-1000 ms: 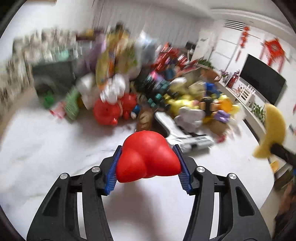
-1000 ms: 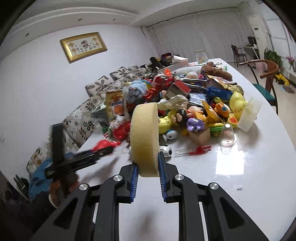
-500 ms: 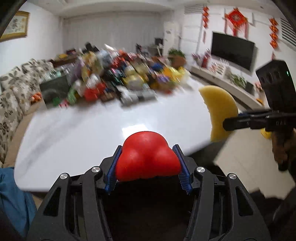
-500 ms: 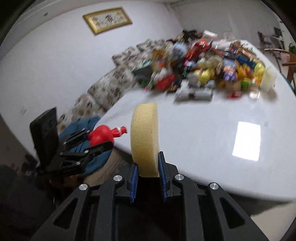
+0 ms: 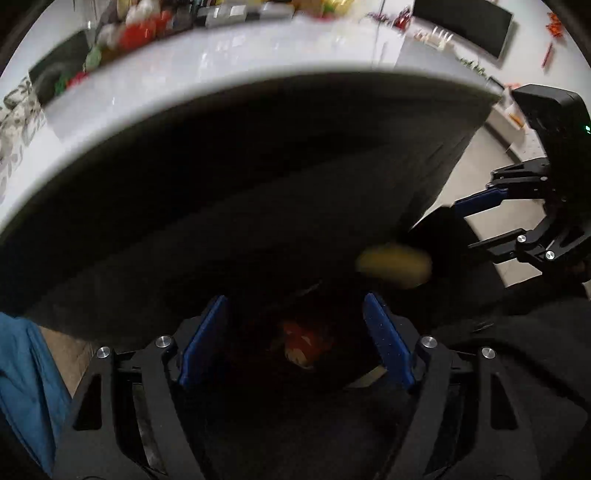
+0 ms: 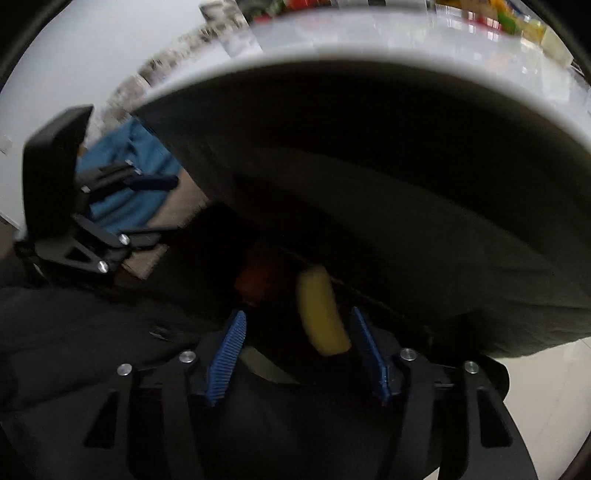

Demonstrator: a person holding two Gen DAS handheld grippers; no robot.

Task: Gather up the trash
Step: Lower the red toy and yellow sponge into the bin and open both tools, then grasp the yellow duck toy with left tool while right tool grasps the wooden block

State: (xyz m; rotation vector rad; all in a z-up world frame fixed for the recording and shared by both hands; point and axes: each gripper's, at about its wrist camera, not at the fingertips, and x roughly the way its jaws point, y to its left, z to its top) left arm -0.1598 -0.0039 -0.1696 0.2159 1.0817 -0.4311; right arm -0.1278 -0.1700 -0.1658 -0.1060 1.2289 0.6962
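Observation:
Both grippers hang below the table edge over a dark bag or bin. My left gripper is open and empty; the red toy lies loose in the dark below it. The yellow sponge is blurred in mid-air to its right. My right gripper is open; the yellow sponge sits free between its spread fingers, and the red toy shows dimly beyond. Each gripper shows in the other's view: the right one and the left one.
The white table's rim curves overhead, with its dark underside close above. A pile of toys is on the tabletop. Blue cloth and pale floor lie to the sides.
Both grippers dropped from table height to below the table edge and opened. The red toy and the yellow sponge were let go and are falling or lying in the dark container.

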